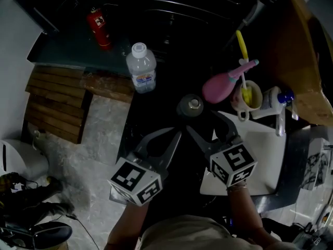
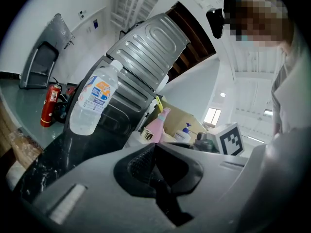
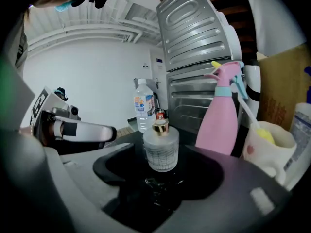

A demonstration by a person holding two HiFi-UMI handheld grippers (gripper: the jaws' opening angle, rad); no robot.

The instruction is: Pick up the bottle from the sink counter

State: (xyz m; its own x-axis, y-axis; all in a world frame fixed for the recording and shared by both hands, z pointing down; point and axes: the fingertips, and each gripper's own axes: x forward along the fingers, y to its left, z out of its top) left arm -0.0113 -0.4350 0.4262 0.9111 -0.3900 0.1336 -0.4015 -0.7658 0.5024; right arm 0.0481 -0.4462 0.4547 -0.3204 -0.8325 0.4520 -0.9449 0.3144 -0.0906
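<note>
A small frosted glass bottle (image 1: 190, 106) with a gold cap (image 3: 161, 127) stands upright on the dark counter (image 1: 156, 113). My right gripper (image 1: 202, 121) is open, one jaw on each side of the bottle (image 3: 161, 152), and neither pad touches it. A clear plastic water bottle (image 1: 141, 67) with a white cap stands farther back on the counter, also in the left gripper view (image 2: 92, 103). My left gripper (image 1: 176, 135) is shut and empty, just left of the right one; in its own view (image 2: 155, 147) the jaws meet.
A pink spray bottle (image 1: 221, 86) and a cup (image 1: 247, 99) holding a yellow brush stand right of the small bottle. A white sink (image 1: 263, 155) and a pump bottle (image 1: 281, 99) lie farther right. A red fire extinguisher (image 1: 99, 27) stands on the floor at the back left.
</note>
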